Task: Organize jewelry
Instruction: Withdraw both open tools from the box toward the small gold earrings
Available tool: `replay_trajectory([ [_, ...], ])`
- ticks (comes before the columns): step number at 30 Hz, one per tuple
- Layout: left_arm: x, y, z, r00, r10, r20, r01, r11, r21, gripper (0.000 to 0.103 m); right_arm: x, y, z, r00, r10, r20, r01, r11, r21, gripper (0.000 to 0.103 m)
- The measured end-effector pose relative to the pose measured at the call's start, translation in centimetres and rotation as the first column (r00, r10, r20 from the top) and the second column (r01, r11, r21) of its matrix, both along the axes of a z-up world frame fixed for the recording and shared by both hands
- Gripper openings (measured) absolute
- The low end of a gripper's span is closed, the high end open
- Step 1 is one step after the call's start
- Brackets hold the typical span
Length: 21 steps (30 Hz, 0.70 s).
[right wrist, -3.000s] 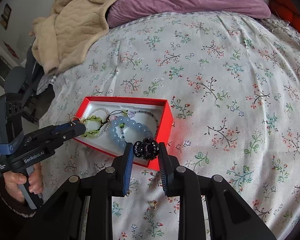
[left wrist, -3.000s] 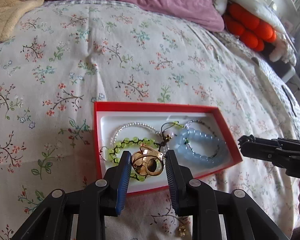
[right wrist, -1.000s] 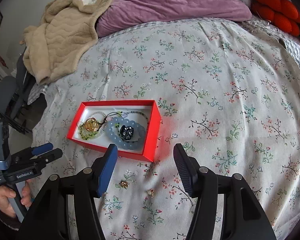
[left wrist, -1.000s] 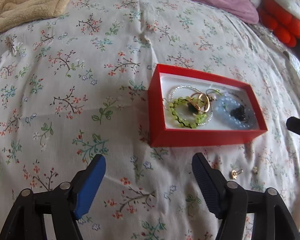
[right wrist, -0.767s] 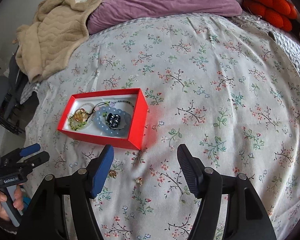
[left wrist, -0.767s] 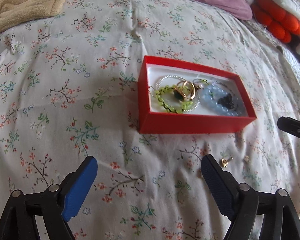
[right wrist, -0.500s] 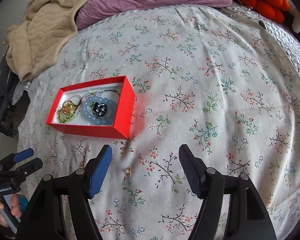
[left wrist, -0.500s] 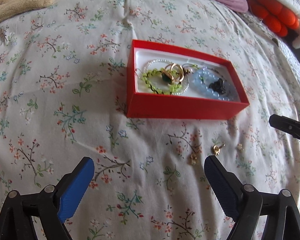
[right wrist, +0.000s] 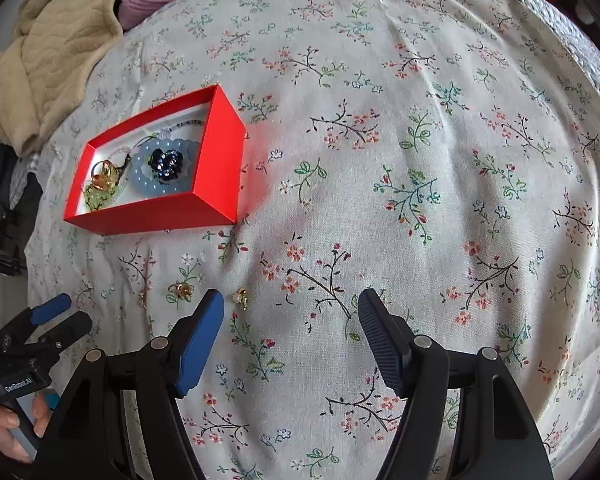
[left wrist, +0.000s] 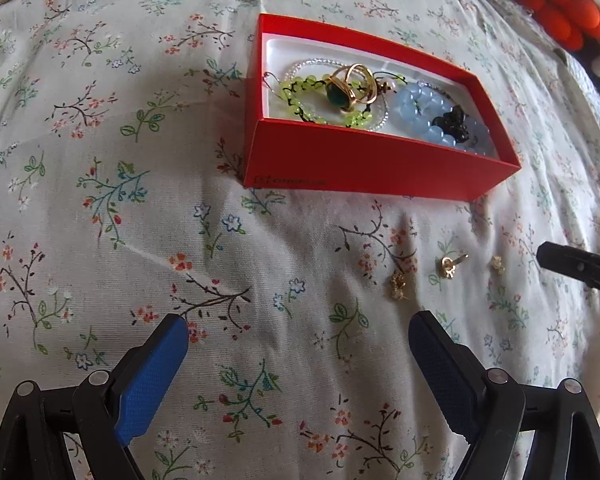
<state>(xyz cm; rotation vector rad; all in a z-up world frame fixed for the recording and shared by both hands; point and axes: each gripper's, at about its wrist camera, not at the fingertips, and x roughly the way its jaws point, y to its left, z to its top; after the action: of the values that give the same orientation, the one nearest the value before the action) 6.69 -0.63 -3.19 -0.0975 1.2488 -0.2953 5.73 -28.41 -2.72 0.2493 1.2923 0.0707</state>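
On the black body of the left gripper [right wrist: 50, 322], low at about eight o'clock in the right wrist view, white lettering reads "GenRobot.AI". The near side wall of the red box [left wrist: 364, 162], toward twelve o'clock in the left wrist view, carries a faint dark line of print at its lower left corner, too dim and small to make out. No other writing is legible in either view.

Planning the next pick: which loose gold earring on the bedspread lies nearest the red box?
The middle earring, with its post sticking out; the left earring and right earring lie farther from the red box.
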Motion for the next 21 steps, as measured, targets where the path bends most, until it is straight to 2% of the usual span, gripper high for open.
replay_trajectory([
  [4,-0.1,-0.8,-0.3,0.999,-0.039,0.001,0.039,0.999,-0.009,0.092,-0.1,-0.1,-0.7,0.999,-0.005,-0.035,0.005,1.0,0.012,0.072],
  [6,-0.4,-1.6,-0.5,0.996,-0.083,0.01,0.083,0.997,-0.006,0.087,-0.2,0.0,-1.1,0.999,0.001,-0.048,-0.001,1.0,0.008,0.072],
  [9,-0.8,-3.0,-1.0,0.987,-0.157,0.023,0.157,0.988,0.007,0.077,-0.3,0.2,-1.4,0.998,0.023,-0.053,-0.024,0.999,-0.023,0.072],
  [14,-0.8,-4.1,-1.8,0.978,-0.209,0.01,0.209,0.978,0.027,0.053,-0.6,0.4,-1.9,0.996,0.055,-0.065,-0.057,0.998,-0.034,0.072],
  [17,-0.6,-4.3,-2.0,0.979,-0.205,0.01,0.204,0.978,0.029,0.045,-0.8,0.4,-2.0,0.995,0.073,-0.063,-0.075,0.996,-0.043,0.072],
  [21,-0.1,-4.8,-2.0,0.977,-0.212,0.017,0.212,0.977,0.015,0.04,-0.7,0.6,-2.1,0.994,0.091,-0.059,-0.093,0.995,-0.044,0.072],
])
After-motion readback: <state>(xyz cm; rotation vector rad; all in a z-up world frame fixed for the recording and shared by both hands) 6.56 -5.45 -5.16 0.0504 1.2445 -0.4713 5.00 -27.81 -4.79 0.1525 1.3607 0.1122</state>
